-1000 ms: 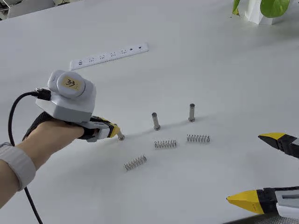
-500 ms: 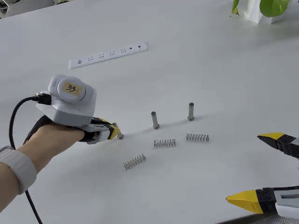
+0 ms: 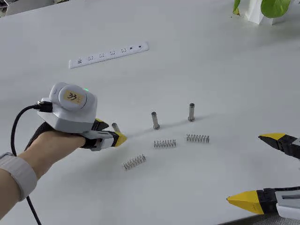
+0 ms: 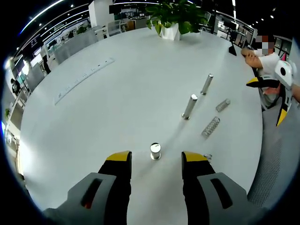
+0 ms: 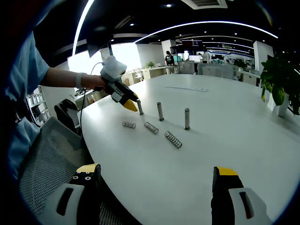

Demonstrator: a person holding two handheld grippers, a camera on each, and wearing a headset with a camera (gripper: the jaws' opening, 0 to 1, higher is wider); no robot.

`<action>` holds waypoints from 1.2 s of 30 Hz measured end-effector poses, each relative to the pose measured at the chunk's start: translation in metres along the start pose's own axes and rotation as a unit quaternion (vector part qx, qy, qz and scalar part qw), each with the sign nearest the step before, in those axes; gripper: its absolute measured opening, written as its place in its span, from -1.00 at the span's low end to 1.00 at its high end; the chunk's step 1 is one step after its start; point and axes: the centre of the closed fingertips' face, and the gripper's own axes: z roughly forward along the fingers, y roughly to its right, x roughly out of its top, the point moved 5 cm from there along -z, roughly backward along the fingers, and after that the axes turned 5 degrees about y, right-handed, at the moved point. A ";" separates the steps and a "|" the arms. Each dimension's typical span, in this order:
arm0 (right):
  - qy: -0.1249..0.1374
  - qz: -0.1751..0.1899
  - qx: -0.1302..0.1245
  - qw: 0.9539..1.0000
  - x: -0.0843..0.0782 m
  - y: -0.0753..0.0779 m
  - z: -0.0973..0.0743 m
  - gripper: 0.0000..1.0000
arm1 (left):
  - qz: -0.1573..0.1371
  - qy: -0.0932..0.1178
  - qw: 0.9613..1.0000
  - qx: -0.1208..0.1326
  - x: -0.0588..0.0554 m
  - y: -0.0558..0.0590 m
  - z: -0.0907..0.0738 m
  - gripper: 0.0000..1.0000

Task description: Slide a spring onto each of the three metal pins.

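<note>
L hand-held gripper (image 4: 155, 157), jaws part-open, straddles the end steel pin (image 3: 115, 127) w/o touching it. 3 pins total, upright in a row mid white table (image 3: 211, 61), incl. middle pin (image 3: 154, 120) & far pin (image 3: 191, 112). 3 coiled wire springs lie flat on their near-edge side: spring one (image 3: 134, 162), spring two (image 3: 165, 143), spring three (image 3: 198, 138). R hand-held gripper (image 3: 244, 168) gapes wide at the near edge.

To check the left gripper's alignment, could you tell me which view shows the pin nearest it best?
The left gripper view: the nearest pin stands whole between the open fingers. In the head view a finger hides its base; in the right gripper view it looks small.
</note>
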 end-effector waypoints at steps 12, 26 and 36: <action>-0.002 -0.008 0.002 1.000 0.004 0.003 0.001 0.98 | 0.003 0.036 0.999 -0.004 0.000 0.004 -0.003 0.58; -0.003 -0.024 -0.001 1.000 0.013 0.010 0.001 0.98 | -0.022 0.072 0.997 -0.009 -0.008 0.005 -0.013 0.98; -0.007 -0.033 0.002 0.999 0.017 0.013 0.001 0.98 | -0.061 0.117 0.991 -0.007 -0.009 0.018 -0.035 0.98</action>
